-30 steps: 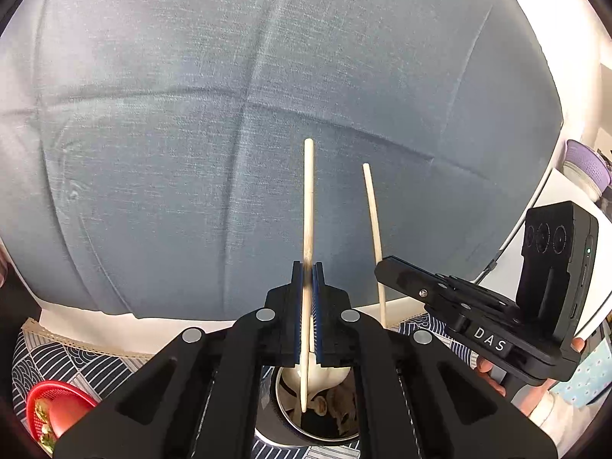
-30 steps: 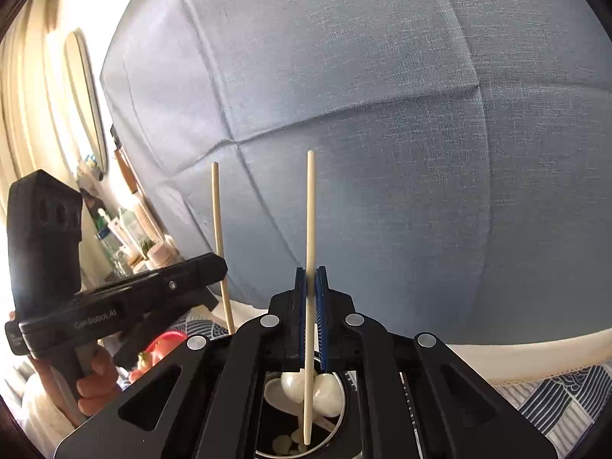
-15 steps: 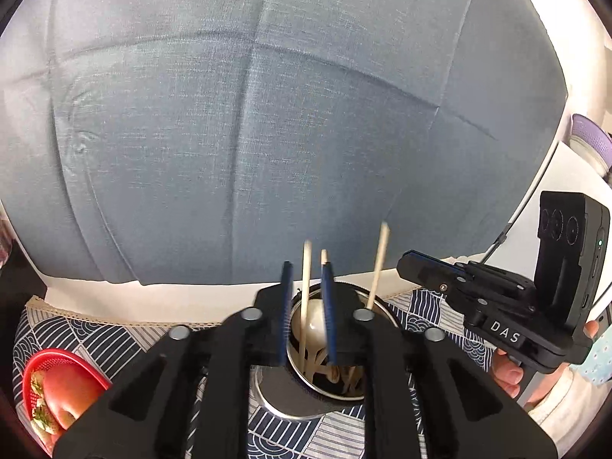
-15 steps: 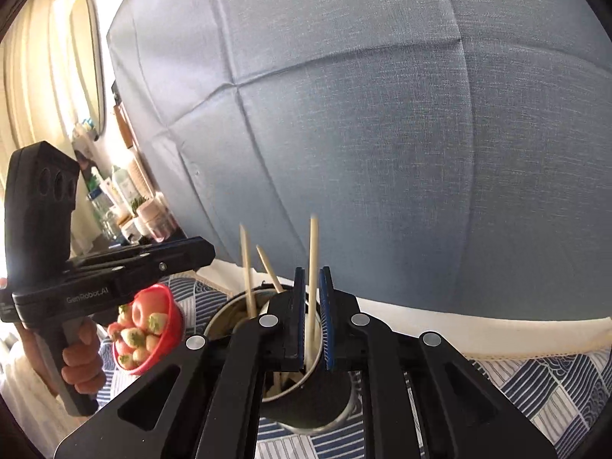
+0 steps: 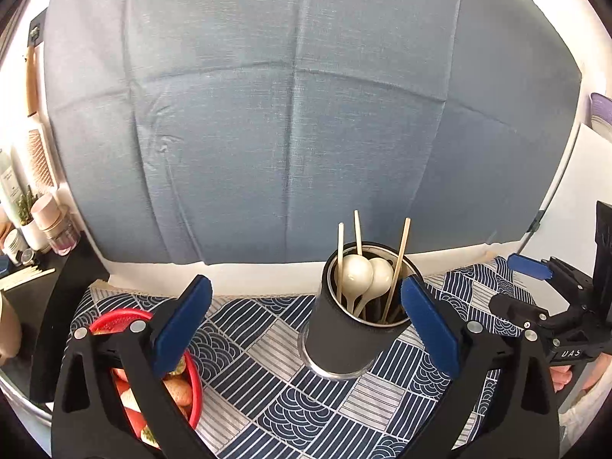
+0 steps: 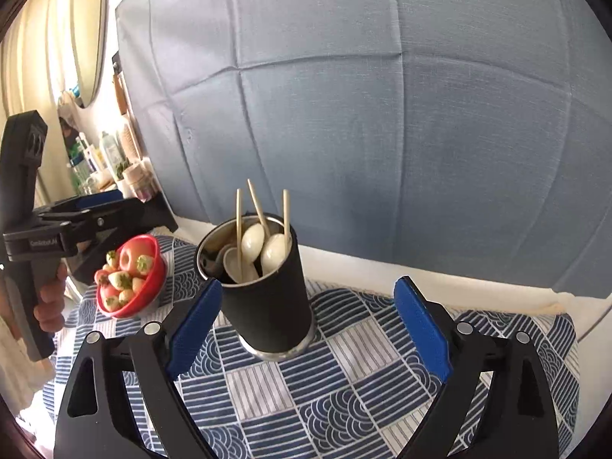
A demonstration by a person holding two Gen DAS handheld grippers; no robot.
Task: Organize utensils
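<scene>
Three chopsticks (image 5: 397,266) and two white spoons (image 5: 357,272) stood upright in dark metal cup (image 5: 352,329) on patterned cloth (image 5: 267,348), handles leaning on the rim, presumably dropped there to keep utensils together.

Left wrist view: left gripper (image 5: 304,321) angled down toward the cup, jaws just opened to full spread, nothing between the pads, cup rim just beside right pad (image 5: 428,325). Red bowl of strawberries (image 5: 193,375) near left, partly hidden behind left finger. Right gripper (image 5: 535,287) at far right, held in a hand.

Right wrist view: right gripper (image 6: 308,340) likewise tilted downward, jaws just opened wide and empty, cup standing near left pad (image 6: 195,329). Left gripper at far left, gripped by a hand (image 6: 49,298) beside the bowl.
</scene>
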